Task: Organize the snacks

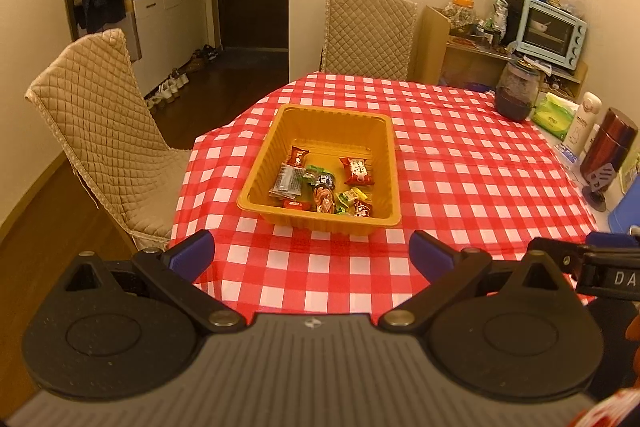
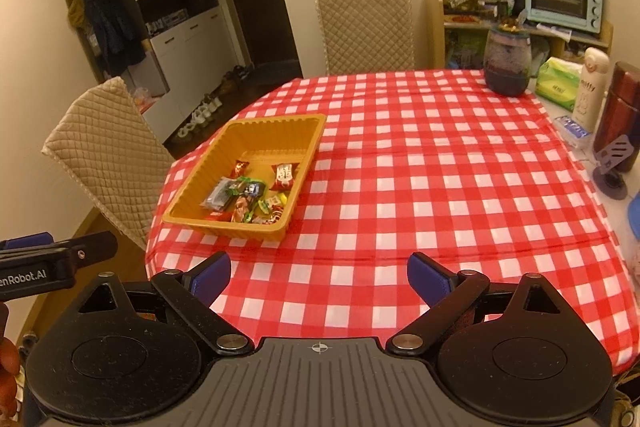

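Observation:
An orange plastic tray sits on the red-and-white checked tablecloth and holds several wrapped snacks. In the right wrist view the tray lies to the left with the snacks inside. My left gripper is open and empty, above the table's near edge, short of the tray. My right gripper is open and empty, over the cloth to the right of the tray. The right gripper's body shows at the left wrist view's right edge.
Two quilted beige chairs stand at the table's left and far side. A dark glass jar, green tissue pack, white bottle and red flask line the right edge. A shelf with a blue toaster oven stands behind.

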{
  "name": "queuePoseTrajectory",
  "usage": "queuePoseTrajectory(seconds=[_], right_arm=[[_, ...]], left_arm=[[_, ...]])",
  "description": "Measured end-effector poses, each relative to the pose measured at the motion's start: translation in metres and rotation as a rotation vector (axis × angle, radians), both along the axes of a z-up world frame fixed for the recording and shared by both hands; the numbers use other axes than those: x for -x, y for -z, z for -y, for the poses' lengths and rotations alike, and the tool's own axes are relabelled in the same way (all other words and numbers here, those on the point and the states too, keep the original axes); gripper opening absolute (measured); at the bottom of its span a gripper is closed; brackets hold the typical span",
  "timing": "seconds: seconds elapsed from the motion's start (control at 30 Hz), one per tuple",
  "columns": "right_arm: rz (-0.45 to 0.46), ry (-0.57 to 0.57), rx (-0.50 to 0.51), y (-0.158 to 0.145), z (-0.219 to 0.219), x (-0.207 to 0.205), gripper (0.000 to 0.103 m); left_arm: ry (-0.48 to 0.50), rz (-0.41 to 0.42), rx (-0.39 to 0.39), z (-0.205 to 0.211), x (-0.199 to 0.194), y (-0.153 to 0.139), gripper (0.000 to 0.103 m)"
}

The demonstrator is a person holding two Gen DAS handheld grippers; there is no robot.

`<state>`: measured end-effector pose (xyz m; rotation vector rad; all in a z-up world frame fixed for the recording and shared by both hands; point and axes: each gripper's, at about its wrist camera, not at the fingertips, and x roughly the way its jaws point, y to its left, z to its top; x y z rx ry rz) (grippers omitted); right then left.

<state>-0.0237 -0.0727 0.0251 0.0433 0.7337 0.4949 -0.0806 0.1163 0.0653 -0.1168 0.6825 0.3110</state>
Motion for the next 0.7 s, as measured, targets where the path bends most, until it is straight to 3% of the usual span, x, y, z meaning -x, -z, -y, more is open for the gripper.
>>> queuePoseTrajectory(seconds=[0.3,0.7], right_arm=[[0.078,0.005,0.012,-0.020,0.008,0.044,0.094],[0.066,-0.041,0.026,-0.021,0.010,0.082,0.094]], left_arm=[[0.000,0.023,-0.016,0.013,0.032,-0.012,0.103],[0.007,0.041,-0.035,0.026,0.070,-0.020,0.103]])
